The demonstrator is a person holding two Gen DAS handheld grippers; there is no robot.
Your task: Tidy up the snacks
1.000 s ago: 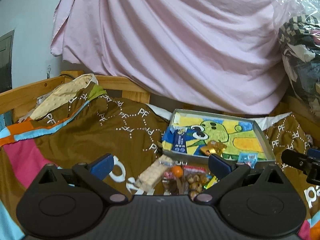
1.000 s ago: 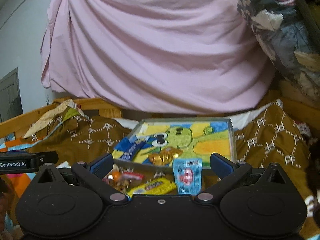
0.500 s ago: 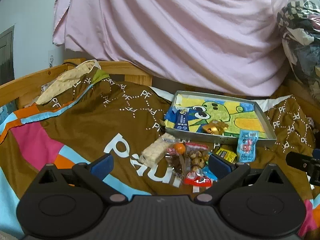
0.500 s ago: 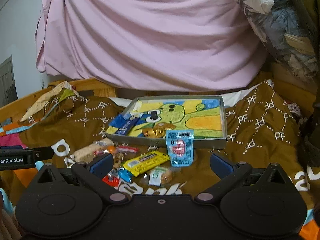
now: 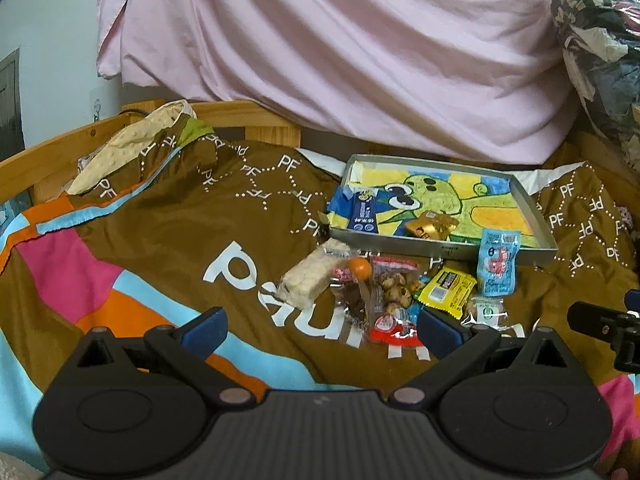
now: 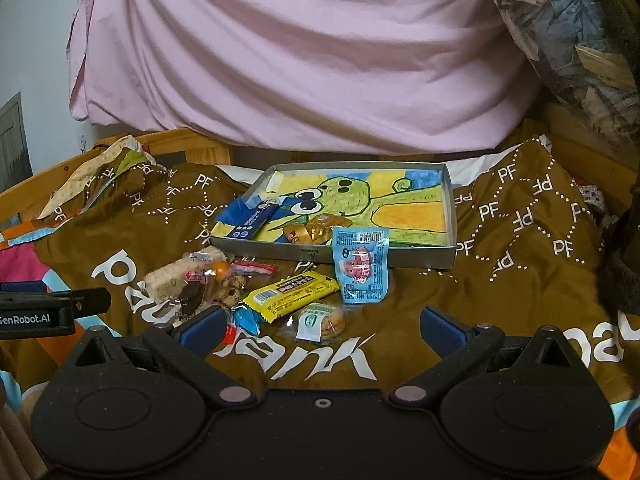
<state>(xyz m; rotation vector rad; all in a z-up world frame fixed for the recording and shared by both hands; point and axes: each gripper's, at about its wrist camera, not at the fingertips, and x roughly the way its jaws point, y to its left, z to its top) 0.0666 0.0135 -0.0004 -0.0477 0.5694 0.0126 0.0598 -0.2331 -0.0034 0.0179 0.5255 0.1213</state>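
A shallow grey tray with a cartoon picture inside lies on the brown blanket. In it are a blue packet and a gold-wrapped snack. A light blue packet leans on the tray's front wall. In front lie several loose snacks: a pale bar, a yellow bar, a clear bag of round cookies, a small round cake. My left gripper and right gripper are both open and empty, short of the pile.
A pink sheet hangs behind the wooden bed rail. A bulging clear bag of clothes sits at the right. A cream cloth is bunched at the back left. The right gripper's body shows at the left wrist view's right edge.
Both grippers have pulled back and risen, so more of the blanket and the whole snack pile in front of the tray now show. Both stay open.
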